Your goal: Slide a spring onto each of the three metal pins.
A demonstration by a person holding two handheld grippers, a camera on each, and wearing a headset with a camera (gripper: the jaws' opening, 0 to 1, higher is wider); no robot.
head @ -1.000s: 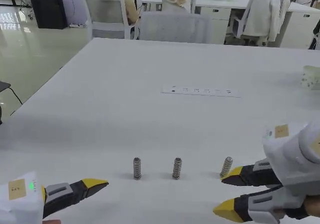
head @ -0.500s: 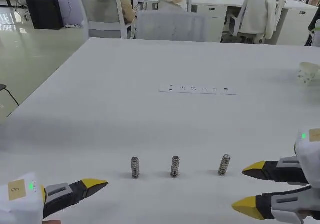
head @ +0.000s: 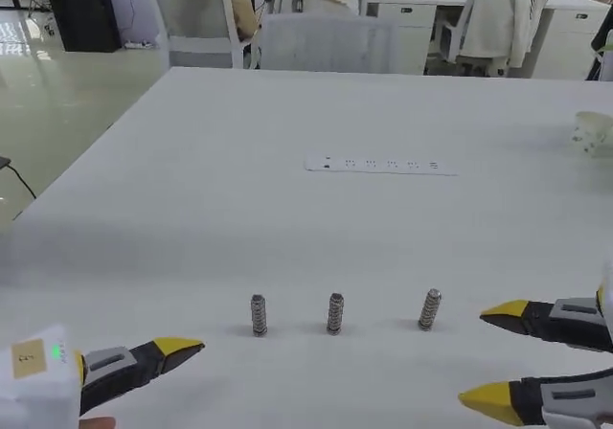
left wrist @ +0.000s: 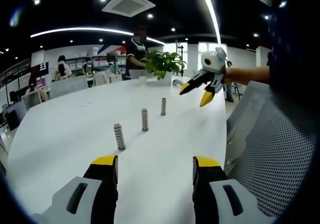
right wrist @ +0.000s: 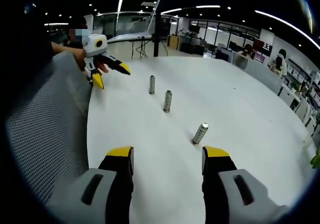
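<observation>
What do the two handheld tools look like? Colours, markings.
Left tool and right tool match: black jaws with yellow tips, grey slotted inserts, white housings. The left housing carries a yellow label and a lit green light.

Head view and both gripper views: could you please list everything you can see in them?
springs on pins: three, silver, in a row near the front, rightmost leaning
table: one, white
power strip: one, white, mid-table
cup: one, white, right edge
chairs: three, white and grey, beyond the far edge
potted plant: one, green, beyond the table
mesh chair: one, grey, near edge
left hand-held gripper: black, yellow-tipped, open
right hand-held gripper: same, open
</observation>
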